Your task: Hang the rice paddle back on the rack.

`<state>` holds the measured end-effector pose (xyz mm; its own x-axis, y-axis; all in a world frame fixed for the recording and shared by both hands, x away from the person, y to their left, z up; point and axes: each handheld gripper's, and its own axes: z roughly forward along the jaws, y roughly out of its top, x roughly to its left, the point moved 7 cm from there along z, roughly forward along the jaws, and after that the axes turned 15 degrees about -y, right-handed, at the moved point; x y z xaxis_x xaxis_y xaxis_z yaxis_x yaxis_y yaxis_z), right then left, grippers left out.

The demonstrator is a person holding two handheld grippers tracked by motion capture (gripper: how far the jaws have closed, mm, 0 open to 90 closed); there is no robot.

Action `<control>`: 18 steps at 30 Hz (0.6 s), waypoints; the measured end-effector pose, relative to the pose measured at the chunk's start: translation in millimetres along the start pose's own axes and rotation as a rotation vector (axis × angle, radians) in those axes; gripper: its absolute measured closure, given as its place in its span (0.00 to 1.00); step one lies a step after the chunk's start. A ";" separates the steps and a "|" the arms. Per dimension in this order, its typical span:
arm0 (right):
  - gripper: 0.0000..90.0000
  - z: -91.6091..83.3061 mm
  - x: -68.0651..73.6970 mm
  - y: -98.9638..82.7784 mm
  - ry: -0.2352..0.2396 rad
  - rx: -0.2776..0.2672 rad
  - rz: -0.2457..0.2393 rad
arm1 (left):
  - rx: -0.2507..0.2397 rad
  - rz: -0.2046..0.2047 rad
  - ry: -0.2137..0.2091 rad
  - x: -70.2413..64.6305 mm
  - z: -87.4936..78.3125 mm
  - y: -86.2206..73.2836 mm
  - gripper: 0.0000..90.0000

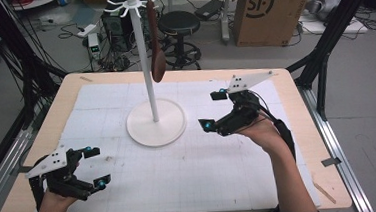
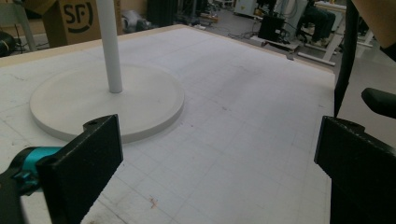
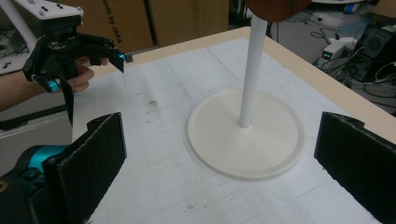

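Right hand-held gripper (image 1: 217, 110): jaws spread wide, nothing between them, held above the worktop (image 1: 38, 141) to the right of the stand's base, jaws turned toward the stand. Grey three-cornered plate on top, a hand under it, forearm coming in from the bottom right.

Left hand-held gripper (image 1: 96, 166): jaws also spread, nothing held, low over the near left corner of the white gridded mat (image 1: 190, 171), well apart from the stand. In the right gripper view it sits (image 3: 86, 70) far off at the upper left with a hand gripping it.

White stand (image 1: 150, 78): round base (image 1: 156, 128) flat on the mat, mid-worktop, between the two grippers but nearer the right one; thin upright pole, hook ring on top. Brown wooden spoon-like utensil (image 1: 156, 48) hangs from a hook just right of the pole, its broad end down and clear of the base. In the right gripper view its rounded brown end (image 3: 276, 8) shows at the top edge beside the pole (image 3: 250, 74).

Behind the worktop: cardboard box (image 1: 269, 10), black stool (image 1: 179, 24), cables on the floor.
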<state>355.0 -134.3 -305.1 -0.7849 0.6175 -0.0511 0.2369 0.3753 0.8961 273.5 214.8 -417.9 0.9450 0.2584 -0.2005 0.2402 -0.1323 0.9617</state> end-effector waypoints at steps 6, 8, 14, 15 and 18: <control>0.01 -7.9 3.8 -17.1 0.028 -0.024 0.042 | -0.004 -0.002 -0.005 -0.2 0.7 0.4 0.02; 0.01 -9.1 4.4 -21.5 0.029 -0.025 0.046 | -0.001 -0.002 -0.004 -0.3 0.8 0.4 0.02; 0.01 -8.0 5.4 -35.8 0.026 0.006 0.062 | -0.007 -0.009 -0.007 -0.4 1.0 1.7 0.02; 0.01 -7.8 5.3 -37.3 0.023 0.009 0.061 | -0.009 -0.010 -0.009 -0.6 1.3 2.1 0.02; 0.01 -7.7 6.8 -41.8 0.024 0.018 0.065 | -0.008 -0.003 -0.006 -0.4 1.3 3.3 0.02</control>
<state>335.4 -151.1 -339.6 -0.7810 0.6243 0.0176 0.2975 0.3472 0.8893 274.2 213.1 -414.9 0.9455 0.2533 -0.2049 0.2416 -0.1233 0.9625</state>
